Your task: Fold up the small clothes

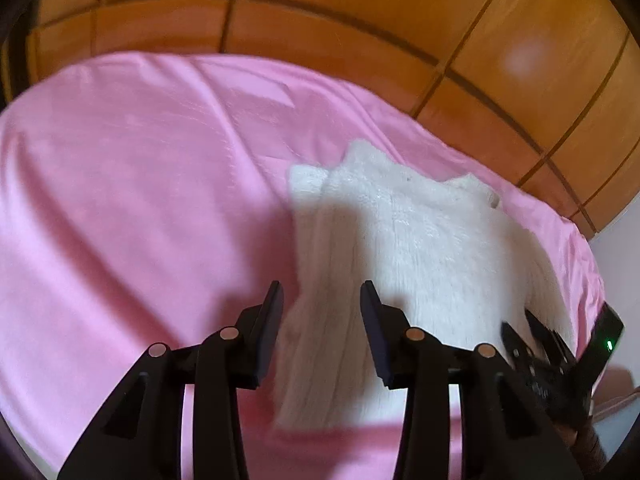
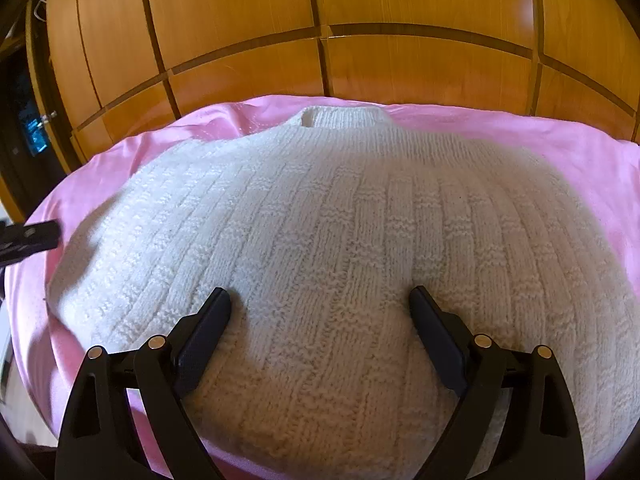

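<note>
A small white knitted sweater [image 2: 340, 240] lies flat on a pink cloth [image 2: 580, 160], collar [image 2: 340, 118] at the far end. My right gripper [image 2: 320, 304] is open, its fingertips pressed down on the sweater's near middle. In the left wrist view the sweater [image 1: 420, 248] lies to the right of centre, folded narrow. My left gripper [image 1: 322, 300] is open and empty, hovering above the sweater's left edge. The right gripper [image 1: 552, 356] shows at the sweater's right side, and the left gripper [image 2: 32, 236] shows at the left edge of the right wrist view.
The pink cloth [image 1: 120, 200] covers a rounded surface. Orange wooden panelled doors [image 2: 360, 20] stand behind it. A dark doorway [image 2: 28, 120] is at the far left.
</note>
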{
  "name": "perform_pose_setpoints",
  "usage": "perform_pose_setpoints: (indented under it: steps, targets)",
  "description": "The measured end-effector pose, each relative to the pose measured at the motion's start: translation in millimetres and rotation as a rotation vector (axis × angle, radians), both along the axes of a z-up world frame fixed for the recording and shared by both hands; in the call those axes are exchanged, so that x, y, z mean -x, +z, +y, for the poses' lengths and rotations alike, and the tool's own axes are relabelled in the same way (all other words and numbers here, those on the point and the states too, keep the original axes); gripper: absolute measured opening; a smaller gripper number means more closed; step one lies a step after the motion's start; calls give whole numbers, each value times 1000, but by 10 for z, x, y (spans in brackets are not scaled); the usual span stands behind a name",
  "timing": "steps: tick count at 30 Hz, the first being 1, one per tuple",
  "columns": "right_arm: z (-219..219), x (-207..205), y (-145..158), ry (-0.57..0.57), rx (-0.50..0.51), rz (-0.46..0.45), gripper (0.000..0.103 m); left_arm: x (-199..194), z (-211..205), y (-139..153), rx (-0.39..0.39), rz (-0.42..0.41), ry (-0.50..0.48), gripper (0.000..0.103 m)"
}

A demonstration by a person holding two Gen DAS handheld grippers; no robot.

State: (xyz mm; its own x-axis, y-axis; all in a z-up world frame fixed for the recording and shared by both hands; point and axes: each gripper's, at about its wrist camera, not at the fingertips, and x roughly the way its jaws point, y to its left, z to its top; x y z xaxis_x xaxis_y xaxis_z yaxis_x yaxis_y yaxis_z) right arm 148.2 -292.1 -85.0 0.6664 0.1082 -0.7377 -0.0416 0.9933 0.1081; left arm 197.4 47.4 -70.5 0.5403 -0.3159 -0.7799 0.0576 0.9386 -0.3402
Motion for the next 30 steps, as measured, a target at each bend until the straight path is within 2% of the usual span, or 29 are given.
perform_pose_setpoints:
  steps: [1,2,4,6,9,12,13,14,17,19,25,27,30]
  targets:
    - [-1,3,2,0,-2,-1,90,-87,-2,-67,-1,30,3,11]
    - [-1,7,4,0,-4,-2,90,-108,-27,-98,-5,39,-3,5]
    - [-2,13,5,-1,-7,-3,90,-32,-108,-134,-91,29,14,5]
    - [-2,14,2,0,-8,-5,90,37,-89,-194,-91,35,39,5]
    - [8,13,0,3,-1,-3,92,89,-135,-121,-164,10,72,12]
    - [16,14,1,0,0,-3,92,113,-239,116,-206,-68,76,14]
    - [21,10,2,-1,1,-2,92,101,-274,218,-217,-98,72,19]
    - [25,7,1,-1,4,-1,92,112,-310,314,-221,-123,71,28]
    - [38,-1,-1,-1,10,1,92,118,-398,488,-243,-171,54,34]
    - [45,-5,-3,0,15,2,92,113,-434,531,-253,-180,55,42]
    - [58,-23,-6,0,21,2,92,112,-458,550,-257,-179,43,46]
    - [62,-26,-7,0,20,2,92,112,-438,552,-262,-179,47,51]
    - [70,-32,-10,1,25,3,92,53,-369,519,-256,-166,60,52]
